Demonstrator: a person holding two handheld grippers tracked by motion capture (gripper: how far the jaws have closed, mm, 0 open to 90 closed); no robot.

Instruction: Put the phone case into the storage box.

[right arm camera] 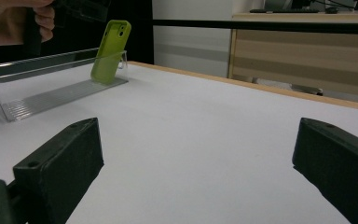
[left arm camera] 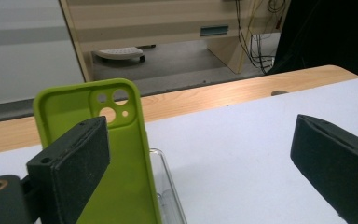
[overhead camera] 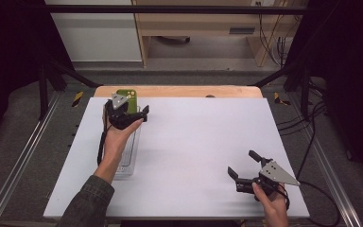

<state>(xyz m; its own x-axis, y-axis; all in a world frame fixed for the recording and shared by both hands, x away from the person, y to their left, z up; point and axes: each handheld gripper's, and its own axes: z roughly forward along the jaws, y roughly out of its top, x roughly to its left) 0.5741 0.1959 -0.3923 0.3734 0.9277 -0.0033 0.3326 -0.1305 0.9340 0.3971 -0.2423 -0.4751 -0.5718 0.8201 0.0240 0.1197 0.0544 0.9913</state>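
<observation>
Left gripper (overhead camera: 131,115) wide open, holding nothing; green case (left arm camera: 103,154) upright in clear tray (right arm camera: 51,95), just beyond its near jaw. Best centred before closing. Right gripper (overhead camera: 246,168) open, empty.

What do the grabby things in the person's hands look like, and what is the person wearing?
Each tool, left and right, is black with two chunky, flat-faced jaws and a grey three-cornered plate on top. A black cable trails from the right one. The left arm wears a dark green sleeve.

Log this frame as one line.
left gripper: open, beside green phone case | case: leaning upright in clear tray | right gripper: open, empty, over white tabletop
</observation>
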